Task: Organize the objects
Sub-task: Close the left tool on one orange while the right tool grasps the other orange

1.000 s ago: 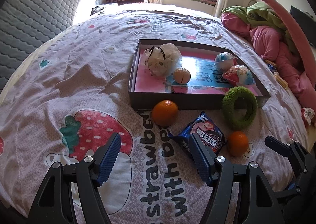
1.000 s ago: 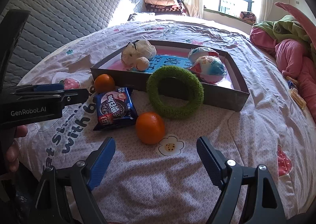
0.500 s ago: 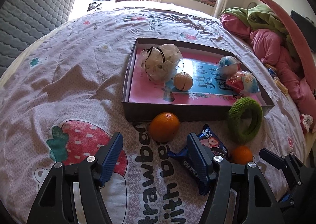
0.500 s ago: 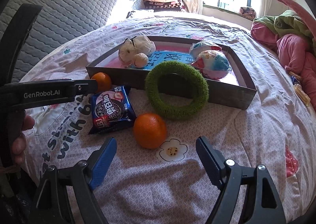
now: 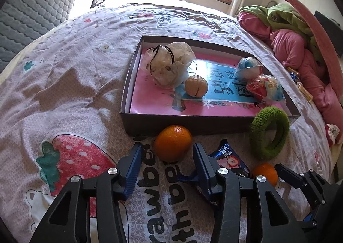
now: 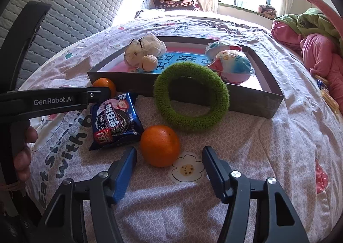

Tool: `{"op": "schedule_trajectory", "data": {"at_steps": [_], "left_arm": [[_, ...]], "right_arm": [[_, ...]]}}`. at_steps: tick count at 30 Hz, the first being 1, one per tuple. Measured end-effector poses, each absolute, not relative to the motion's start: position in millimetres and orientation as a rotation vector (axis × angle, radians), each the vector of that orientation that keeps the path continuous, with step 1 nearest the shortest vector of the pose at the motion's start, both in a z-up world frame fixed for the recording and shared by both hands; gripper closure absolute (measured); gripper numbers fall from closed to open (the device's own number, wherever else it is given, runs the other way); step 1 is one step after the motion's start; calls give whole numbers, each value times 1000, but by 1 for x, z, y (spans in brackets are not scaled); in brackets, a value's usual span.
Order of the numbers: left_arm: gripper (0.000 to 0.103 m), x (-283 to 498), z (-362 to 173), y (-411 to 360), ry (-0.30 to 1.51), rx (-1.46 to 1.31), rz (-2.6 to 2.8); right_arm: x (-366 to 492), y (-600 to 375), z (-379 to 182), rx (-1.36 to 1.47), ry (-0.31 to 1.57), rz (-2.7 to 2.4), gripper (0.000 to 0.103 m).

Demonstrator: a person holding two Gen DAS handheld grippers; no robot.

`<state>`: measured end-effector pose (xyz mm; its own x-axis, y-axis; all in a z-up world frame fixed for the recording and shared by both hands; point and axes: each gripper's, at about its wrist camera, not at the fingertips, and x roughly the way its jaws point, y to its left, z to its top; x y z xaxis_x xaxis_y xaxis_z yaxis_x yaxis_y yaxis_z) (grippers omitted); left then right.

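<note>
Jaws on both grippers have just been closing, and that is the main change we see against the earlier frames: the left gripper (image 5: 167,158) has narrowed by about half, the right gripper (image 6: 169,160) by less. The left one has also come forward over the quilt (image 5: 70,84), so the first orange (image 5: 173,143), which lay well ahead of its tips a second ago, now sits between them. The right hand has hardly shifted.

We see the first orange lying on the quilt just in front of the near wall of the box (image 5: 128,84), with the left fingers (image 5: 134,165) flanking its lower half. A thin gap shows on each side, so the pads are near the fruit but not pressing it. The right finger of that pair stands over the corner of the blue biscuit packet (image 5: 230,160).

In the right wrist view, the second orange (image 6: 159,145) rests beside a printed flower, just ahead of the tips and nearer the left blue pad; that pair stands half wide, holding nothing. The packet lies to its left, the green ring (image 6: 191,98) leans against the box wall behind it. Inside the box we see a plastic bag (image 5: 170,64), a walnut (image 5: 196,86) and two wrapped balls (image 5: 264,87).
</note>
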<state>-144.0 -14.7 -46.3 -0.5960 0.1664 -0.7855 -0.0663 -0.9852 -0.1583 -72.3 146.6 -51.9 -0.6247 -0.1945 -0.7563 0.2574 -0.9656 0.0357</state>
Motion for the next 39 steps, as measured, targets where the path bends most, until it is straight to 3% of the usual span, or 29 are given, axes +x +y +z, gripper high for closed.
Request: {"op": "schedule_trajectory", "data": {"at_steps": [3, 14, 19, 39], "left_arm": [[61, -147, -49, -13, -177, -1344, 2671], [66, -154, -53, -8, -166, -1338, 2659], [68, -152, -53, -8, -153, -1320, 2669], [68, -144, -42, -11, -175, -1255, 2690]], "right_arm": [[-74, 146, -53, 1208, 105, -2625, 48], [-78, 143, -57, 1195, 112, -2620, 55], [-78, 145, -55, 1173, 93, -2617, 67], [-70, 157, -44, 1106, 20, -2623, 68]]}}
